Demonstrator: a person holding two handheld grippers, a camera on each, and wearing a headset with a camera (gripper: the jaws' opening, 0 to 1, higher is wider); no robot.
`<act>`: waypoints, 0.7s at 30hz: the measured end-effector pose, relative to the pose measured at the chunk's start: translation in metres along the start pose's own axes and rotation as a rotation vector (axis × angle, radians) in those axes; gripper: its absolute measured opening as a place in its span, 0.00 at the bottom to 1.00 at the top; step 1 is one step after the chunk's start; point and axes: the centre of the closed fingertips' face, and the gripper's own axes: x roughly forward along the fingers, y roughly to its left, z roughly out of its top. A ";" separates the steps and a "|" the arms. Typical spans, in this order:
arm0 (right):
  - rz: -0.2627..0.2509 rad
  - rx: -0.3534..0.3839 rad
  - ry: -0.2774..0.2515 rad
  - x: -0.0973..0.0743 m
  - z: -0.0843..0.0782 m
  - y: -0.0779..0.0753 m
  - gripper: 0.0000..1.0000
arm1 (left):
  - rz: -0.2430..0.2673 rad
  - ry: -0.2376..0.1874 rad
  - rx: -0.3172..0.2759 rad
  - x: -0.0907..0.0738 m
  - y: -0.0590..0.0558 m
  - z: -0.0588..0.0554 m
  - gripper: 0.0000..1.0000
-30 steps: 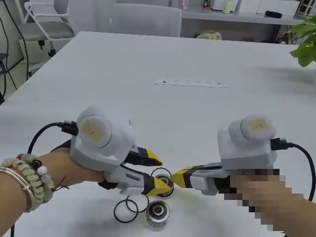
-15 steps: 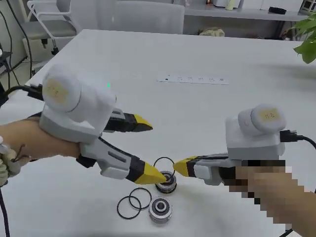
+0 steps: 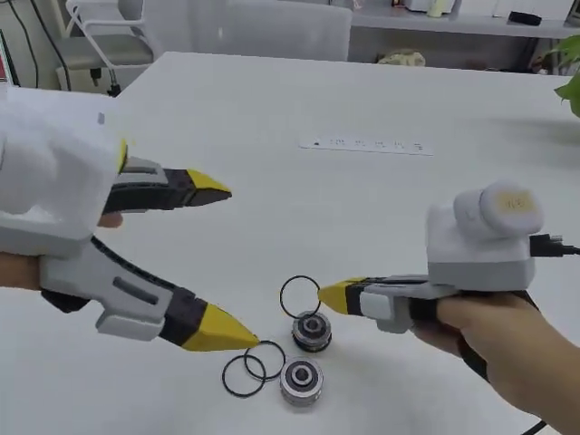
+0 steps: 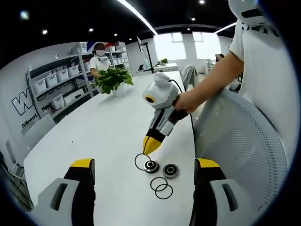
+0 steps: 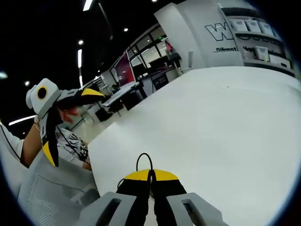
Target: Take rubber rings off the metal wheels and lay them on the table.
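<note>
White table [image 3: 381, 217], power strip [image 3: 367, 144] far across it, chairs [image 3: 245, 32] beyond. We note two metal wheels [image 3: 312, 332] near us, two rubber rings [image 3: 225, 376] overlapping just left of them. Jaws of the left gripper [image 3: 240, 265] are spread wide; those of the right gripper [image 3: 323, 294] are pressed together, tip touching a third ring [image 3: 281, 297].

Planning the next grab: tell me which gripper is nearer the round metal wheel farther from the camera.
Right. The right gripper, shut on a black rubber ring, has its tip just behind the metal wheel; the left gripper hangs open, off to its left.
</note>
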 end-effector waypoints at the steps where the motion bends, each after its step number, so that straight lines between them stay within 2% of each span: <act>1: 0.003 0.001 -0.002 0.000 0.001 0.001 0.00 | 0.017 -0.015 -0.011 -0.004 0.000 0.002 0.86; 4: 0.015 0.006 -0.009 0.000 0.002 0.005 0.00 | 0.031 -0.024 -0.021 -0.013 -0.003 0.000 0.90; 9: 0.039 0.013 -0.013 0.001 0.003 0.012 0.00 | 0.082 -0.023 -0.071 -0.025 -0.007 -0.012 0.95; 12: 0.054 0.018 -0.016 0.002 0.003 0.016 0.00 | 0.090 -0.015 -0.086 -0.026 -0.013 -0.020 0.99; 17: 0.080 0.021 -0.008 0.004 0.002 0.026 0.00 | 0.109 -0.012 -0.140 -0.028 -0.021 -0.035 0.99; 19: 0.089 0.019 -0.002 0.005 0.000 0.030 0.00 | 0.106 0.009 -0.179 -0.027 -0.026 -0.046 0.99; 21: 0.097 0.014 0.006 0.007 -0.002 0.034 0.00 | 0.114 0.027 -0.177 -0.027 -0.028 -0.053 0.99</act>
